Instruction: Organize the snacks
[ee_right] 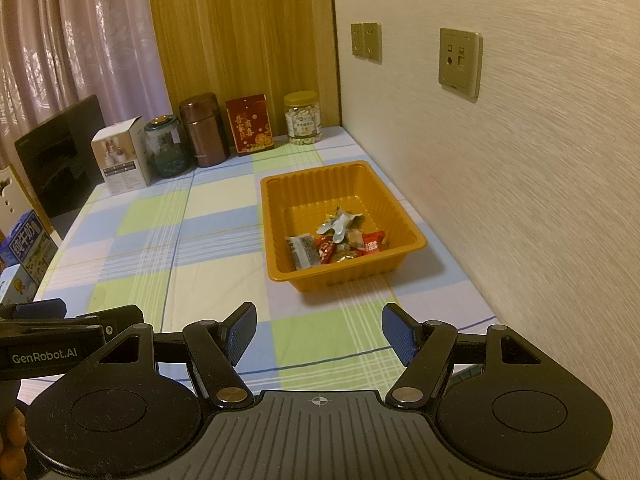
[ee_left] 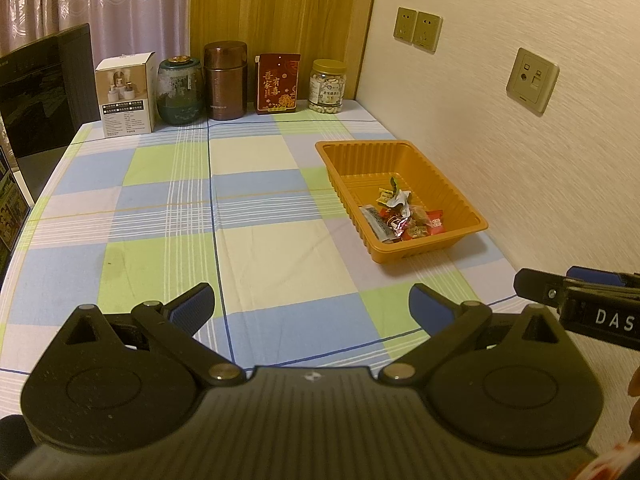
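An orange plastic tray (ee_left: 340, 151) stands on the checked tablecloth near the right wall; it also shows in the right wrist view (ee_right: 276, 188). Several wrapped snacks (ee_left: 404, 216) lie heaped in its near end, also seen in the right wrist view (ee_right: 340, 242). My left gripper (ee_left: 311, 310) is open and empty above the near part of the table, left of the tray. My right gripper (ee_right: 319, 334) is open and empty, short of the tray's near side. The right gripper's side (ee_left: 580, 300) shows at the right edge of the left wrist view.
Along the back stand a white box (ee_left: 126, 94), a glass jar (ee_left: 179, 92), a brown canister (ee_left: 225, 80), a red packet (ee_left: 277, 84) and a jar of nuts (ee_left: 327, 86). A black monitor (ee_left: 36, 92) stands at the left. The wall with sockets (ee_left: 532, 80) runs along the right.
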`<state>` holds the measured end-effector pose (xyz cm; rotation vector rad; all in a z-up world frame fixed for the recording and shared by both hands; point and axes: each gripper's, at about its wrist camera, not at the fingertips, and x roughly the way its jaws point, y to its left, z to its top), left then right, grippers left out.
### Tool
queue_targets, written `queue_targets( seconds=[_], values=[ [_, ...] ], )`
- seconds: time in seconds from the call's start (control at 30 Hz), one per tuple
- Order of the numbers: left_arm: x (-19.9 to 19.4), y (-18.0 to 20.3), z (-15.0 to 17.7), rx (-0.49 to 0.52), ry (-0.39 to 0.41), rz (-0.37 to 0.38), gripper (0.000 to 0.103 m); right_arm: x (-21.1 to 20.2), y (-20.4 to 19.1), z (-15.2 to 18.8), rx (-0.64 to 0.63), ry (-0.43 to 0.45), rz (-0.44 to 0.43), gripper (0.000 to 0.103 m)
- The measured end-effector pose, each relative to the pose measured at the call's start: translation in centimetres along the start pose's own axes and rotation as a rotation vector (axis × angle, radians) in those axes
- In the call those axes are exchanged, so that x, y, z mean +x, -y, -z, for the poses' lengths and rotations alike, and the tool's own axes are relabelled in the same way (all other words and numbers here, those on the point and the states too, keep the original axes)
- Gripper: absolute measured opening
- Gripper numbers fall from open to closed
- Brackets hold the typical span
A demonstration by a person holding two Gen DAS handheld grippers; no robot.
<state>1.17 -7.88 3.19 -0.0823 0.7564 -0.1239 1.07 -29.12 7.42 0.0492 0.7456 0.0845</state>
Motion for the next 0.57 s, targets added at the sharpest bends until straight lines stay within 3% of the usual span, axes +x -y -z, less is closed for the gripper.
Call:
queue_targets(
  seconds=[0.57],
  values=[
    [-0.02, 0.24, 0.36, 0.003, 0.011, 0.026, 0.103, 0.08, 0.19, 0.04, 0.002, 0.0, 0.001, 0.069]
  ],
)
